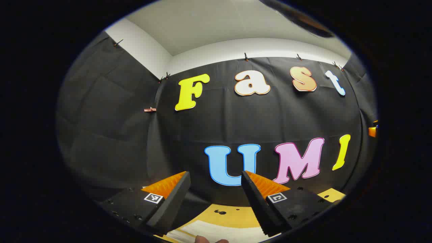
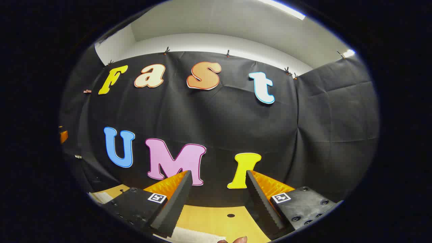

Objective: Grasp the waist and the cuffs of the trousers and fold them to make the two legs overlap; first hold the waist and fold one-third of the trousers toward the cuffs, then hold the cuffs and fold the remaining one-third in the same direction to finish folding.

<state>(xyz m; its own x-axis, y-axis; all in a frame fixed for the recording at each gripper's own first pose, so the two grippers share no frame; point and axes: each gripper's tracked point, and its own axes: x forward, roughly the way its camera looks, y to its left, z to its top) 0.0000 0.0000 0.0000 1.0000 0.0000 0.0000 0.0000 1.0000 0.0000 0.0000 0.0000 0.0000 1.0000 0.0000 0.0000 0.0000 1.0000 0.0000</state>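
Trousers (image 1: pixel 216 233) seem to be the pale cloth lying on the wooden table (image 1: pixel 233 216) at the very bottom of the left gripper view, just under and ahead of the fingers; so little of it shows that I cannot say which part it is, waist or cuff. A matching pale strip (image 2: pixel 192 234) lies at the bottom edge of the right gripper view, on the same table (image 2: pixel 216 219).

Both tools are raised and point level at the booth's black cloth wall (image 1: pixel 270 118) rather than down at the cloth. The left gripper (image 1: pixel 216 179) has its fingers spread wide with nothing between them. The right gripper (image 2: pixel 219 177) is likewise spread wide and bare. A fingertip (image 1: pixel 202 239) peeps in at the bottom rim of the left gripper view, and another (image 2: pixel 239 239) at the bottom of the right gripper view; whose grip they belong to is not clear.

By my judgement no fold is under way: nothing is held, and both tools stand above the table. Whether this is the start or the end of the task cannot be settled from so small a glimpse of cloth. If it is the start, the next move calls for tipping both tools down toward the table, finding the waist with one and the cuffs with the other, and closing on a single edge of fabric each.
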